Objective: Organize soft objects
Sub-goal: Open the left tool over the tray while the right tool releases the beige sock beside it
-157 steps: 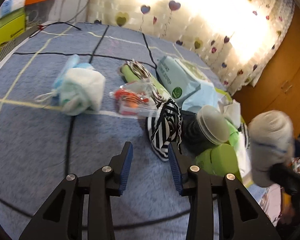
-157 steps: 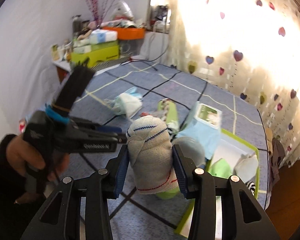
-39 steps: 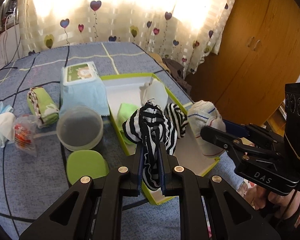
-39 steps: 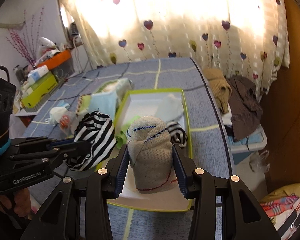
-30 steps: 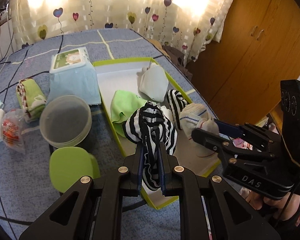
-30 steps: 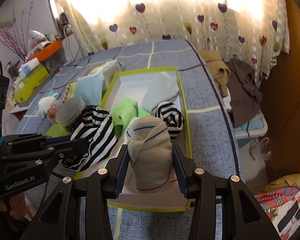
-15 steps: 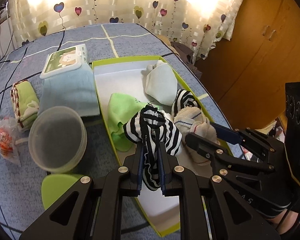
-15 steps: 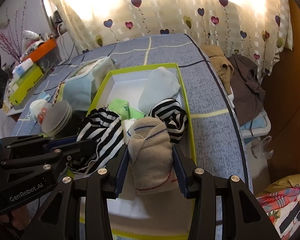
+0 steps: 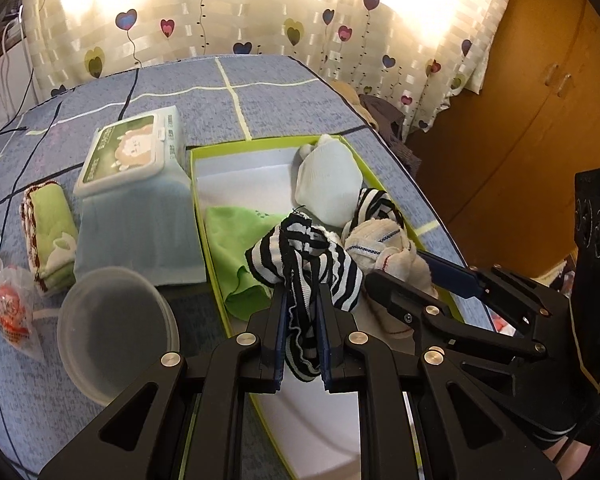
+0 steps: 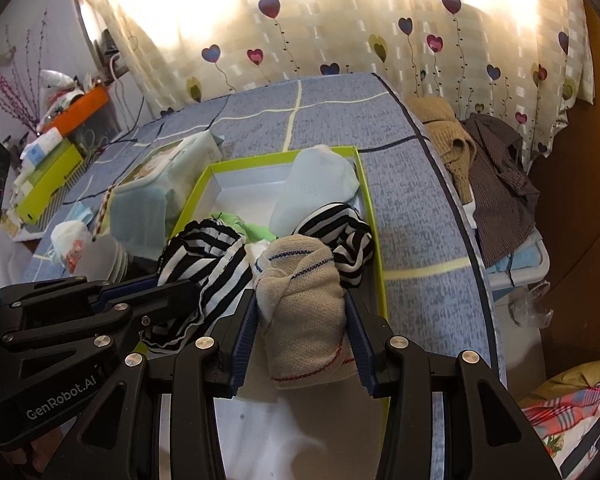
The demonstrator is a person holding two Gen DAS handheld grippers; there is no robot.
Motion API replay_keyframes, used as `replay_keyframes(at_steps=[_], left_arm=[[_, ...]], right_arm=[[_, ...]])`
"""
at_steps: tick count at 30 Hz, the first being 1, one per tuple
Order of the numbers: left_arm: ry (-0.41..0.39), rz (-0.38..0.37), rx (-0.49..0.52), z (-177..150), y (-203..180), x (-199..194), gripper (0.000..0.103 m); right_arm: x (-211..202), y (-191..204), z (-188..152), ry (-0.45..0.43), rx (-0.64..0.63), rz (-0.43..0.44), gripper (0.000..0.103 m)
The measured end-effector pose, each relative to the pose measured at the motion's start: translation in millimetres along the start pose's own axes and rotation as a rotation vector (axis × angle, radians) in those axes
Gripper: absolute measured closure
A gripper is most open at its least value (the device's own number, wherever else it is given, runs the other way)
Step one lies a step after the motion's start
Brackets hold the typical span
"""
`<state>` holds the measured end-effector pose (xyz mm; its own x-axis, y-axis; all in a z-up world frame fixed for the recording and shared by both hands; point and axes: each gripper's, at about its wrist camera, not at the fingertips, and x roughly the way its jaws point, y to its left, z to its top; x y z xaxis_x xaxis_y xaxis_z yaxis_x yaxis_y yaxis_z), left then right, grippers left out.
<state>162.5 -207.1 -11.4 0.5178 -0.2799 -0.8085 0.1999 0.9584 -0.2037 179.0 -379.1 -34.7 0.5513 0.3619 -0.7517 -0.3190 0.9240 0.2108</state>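
Observation:
My left gripper (image 9: 300, 316) is shut on a black-and-white striped sock (image 9: 304, 264), held over the near half of a green-rimmed white box (image 9: 236, 148). My right gripper (image 10: 302, 320) is shut on a rolled beige sock (image 10: 304, 312), also above the box (image 10: 374, 240), just right of the left gripper (image 10: 100, 304). In the left wrist view the right gripper (image 9: 416, 276) shows at the right with the beige sock (image 9: 380, 248). Inside the box lie a green cloth (image 9: 236, 232), a pale blue sock (image 9: 328, 184) and a second striped roll (image 9: 376, 204).
Left of the box on the blue blanket sit a wipes pack (image 9: 132, 152), a folded green towel (image 9: 50, 224), a round clear lidded tub (image 9: 116, 328) and a small bag (image 9: 16, 308). Clothes (image 10: 480, 156) pile off the bed's right edge. A wooden cupboard (image 9: 540, 100) stands at right.
Both grippers have moved forward over the box with their socks still held. The box now fills more of both views and the green lid has left the left wrist view.

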Motion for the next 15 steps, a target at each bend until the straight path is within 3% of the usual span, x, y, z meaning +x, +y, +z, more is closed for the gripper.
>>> replay_keyframes(at_steps=[7,15], left_arm=[[0.005,0.004,-0.021,4.0,4.8,1.9,0.089],[-0.029,-0.031,-0.023,-4.3,6.2,-16.5,0.076]], right_arm=[[-0.9,-4.4,2.3,-0.004,0.009,0.023,0.058],[-26.3,3.7,-5.5,-0.038,-0.008,0.005,0.051]])
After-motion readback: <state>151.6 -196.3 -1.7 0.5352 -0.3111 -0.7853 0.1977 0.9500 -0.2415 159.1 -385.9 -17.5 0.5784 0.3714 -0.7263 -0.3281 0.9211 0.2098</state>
